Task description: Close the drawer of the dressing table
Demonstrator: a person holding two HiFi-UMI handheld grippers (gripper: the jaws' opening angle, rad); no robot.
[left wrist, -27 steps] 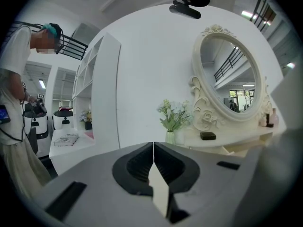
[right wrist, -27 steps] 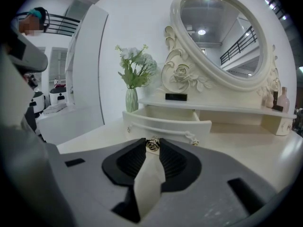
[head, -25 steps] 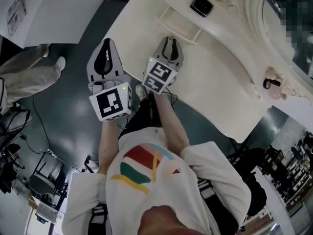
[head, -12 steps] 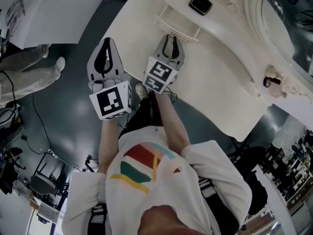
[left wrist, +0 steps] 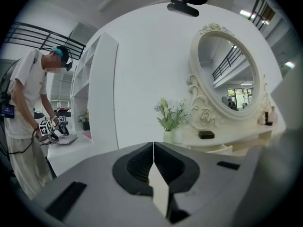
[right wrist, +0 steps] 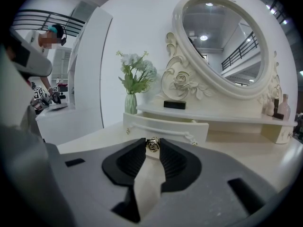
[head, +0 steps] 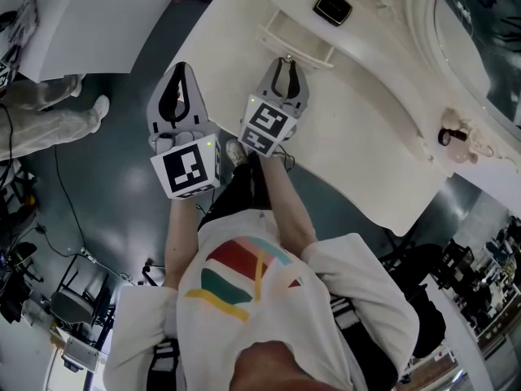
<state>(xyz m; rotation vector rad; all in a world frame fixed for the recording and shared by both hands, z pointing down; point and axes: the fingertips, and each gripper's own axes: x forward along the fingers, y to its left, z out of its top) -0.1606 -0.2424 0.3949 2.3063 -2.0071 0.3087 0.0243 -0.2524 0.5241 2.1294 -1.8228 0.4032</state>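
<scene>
The cream dressing table (head: 358,137) has a small drawer (head: 297,43) pulled out from under its shelf. In the right gripper view the drawer front (right wrist: 189,128) faces me, with a small gold knob (right wrist: 152,144) at its middle. My right gripper (head: 284,62) (right wrist: 152,148) is shut on that knob, which sits pinched between the fingertips. My left gripper (head: 177,73) (left wrist: 153,145) hangs to the left, off the table's edge and over the floor, shut with nothing in it.
A black box (head: 334,8) lies on the shelf above the drawer. A vase of flowers (right wrist: 131,103), the oval mirror (right wrist: 222,46) and small bottles (right wrist: 283,108) stand on the table. Another person (left wrist: 28,103) works at a white table (head: 89,23) to the left.
Both grippers and the drawer stand where they were. Only the person at the left has shifted a little.
</scene>
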